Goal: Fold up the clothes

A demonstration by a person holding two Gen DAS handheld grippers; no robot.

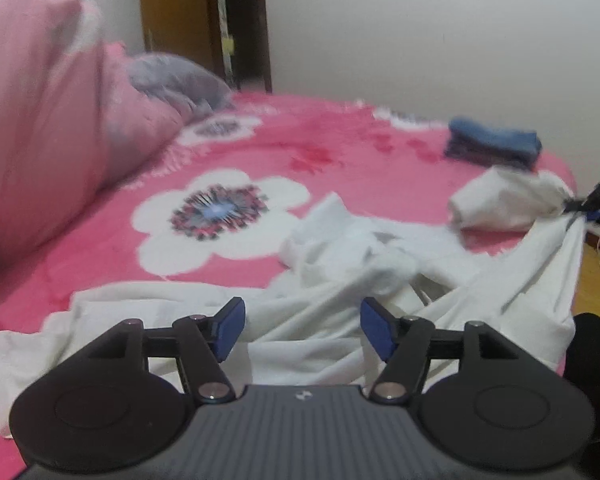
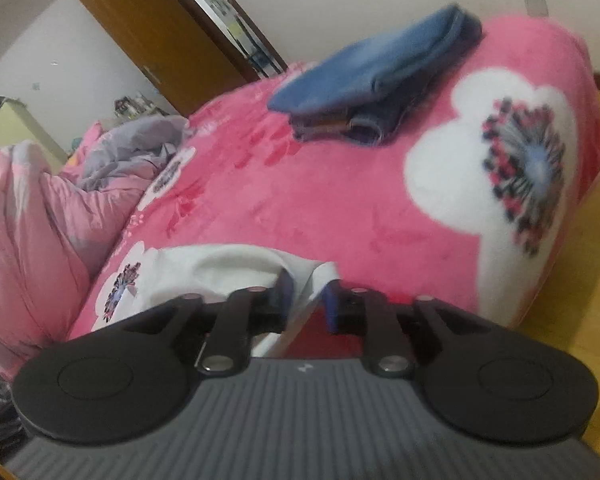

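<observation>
A crumpled white garment (image 1: pixel 332 276) lies across the near side of the pink flowered bed cover (image 1: pixel 340 152). My left gripper (image 1: pixel 303 330) hovers just above its near folds, open, blue pads wide apart with nothing between them. At the right edge of the left wrist view, my right gripper (image 1: pixel 580 205) pinches a bunched, lifted corner of the cloth. In the right wrist view the right gripper (image 2: pixel 308 300) is shut on the white garment (image 2: pixel 220 268), a fold of fabric running up between the pads.
Folded blue jeans (image 1: pixel 492 144) (image 2: pixel 380 80) sit on the far part of the bed. A pink duvet (image 1: pixel 40 120) and grey bedding (image 1: pixel 172 80) pile up at the left. A wooden door (image 2: pixel 160 40) stands behind, wooden floor (image 2: pixel 580 320) on the right.
</observation>
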